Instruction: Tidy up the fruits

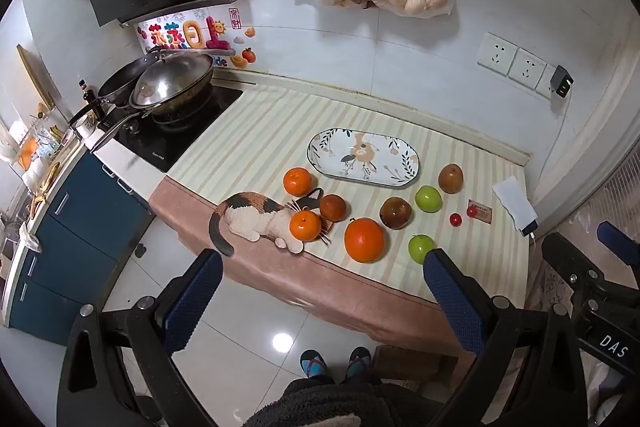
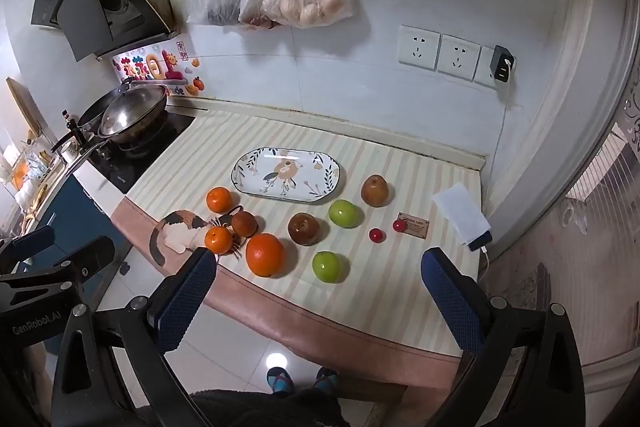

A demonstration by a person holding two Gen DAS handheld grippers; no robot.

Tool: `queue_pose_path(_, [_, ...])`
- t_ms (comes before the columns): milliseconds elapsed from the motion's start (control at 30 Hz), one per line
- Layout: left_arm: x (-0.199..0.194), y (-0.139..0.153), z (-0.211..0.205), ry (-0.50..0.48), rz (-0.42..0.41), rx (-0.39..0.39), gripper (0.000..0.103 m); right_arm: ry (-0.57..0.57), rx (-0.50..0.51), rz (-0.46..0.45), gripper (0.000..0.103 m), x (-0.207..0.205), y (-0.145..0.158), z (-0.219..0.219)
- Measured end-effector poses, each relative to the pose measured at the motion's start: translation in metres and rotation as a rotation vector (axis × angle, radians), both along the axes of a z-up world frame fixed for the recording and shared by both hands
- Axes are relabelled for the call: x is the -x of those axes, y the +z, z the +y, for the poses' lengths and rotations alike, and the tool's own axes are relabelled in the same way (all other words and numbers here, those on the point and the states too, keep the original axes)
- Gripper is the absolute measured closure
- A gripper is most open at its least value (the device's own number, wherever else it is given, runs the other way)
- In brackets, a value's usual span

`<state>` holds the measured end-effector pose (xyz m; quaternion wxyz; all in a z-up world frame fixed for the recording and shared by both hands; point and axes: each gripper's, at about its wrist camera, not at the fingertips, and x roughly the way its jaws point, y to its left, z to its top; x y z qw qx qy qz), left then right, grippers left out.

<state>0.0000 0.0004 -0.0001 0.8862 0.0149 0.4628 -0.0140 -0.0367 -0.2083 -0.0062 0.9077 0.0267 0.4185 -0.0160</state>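
Opening step, by the look of it: nothing picked up, no fruit on the plate [image 2: 248, 163].

Striped counter [image 2: 400, 267], fruit loose across its front half. Plate toward the back, bare. Cat figure [image 1: 252, 219] at the left edge, one mandarin [image 1: 305, 225] resting against it, another [image 1: 297, 181] just beside the plate.

Big orange [image 2: 265, 254] nearest the front edge. Three brown fruits [image 2: 304, 229] scattered left, centre and right. Two green apples [image 2: 326, 266], one front, one mid-counter. Two cherry tomatoes [image 2: 376, 235] at the right, near a small card.

Left gripper [image 1: 322, 281] spread wide, empty, held off the counter. Right gripper [image 2: 318, 281] likewise.

Next, probably: drop onto a front fruit, close gently on the round skin, carry to the plate.
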Motion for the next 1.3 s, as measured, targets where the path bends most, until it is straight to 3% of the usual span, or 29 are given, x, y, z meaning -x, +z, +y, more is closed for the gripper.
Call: queue_pose_path(1300, [0.005,-0.001,0.002,-0.005,0.013,0.000,0.000,0.000,-0.007,0.001,0.000,0.007,0.003,0.004])
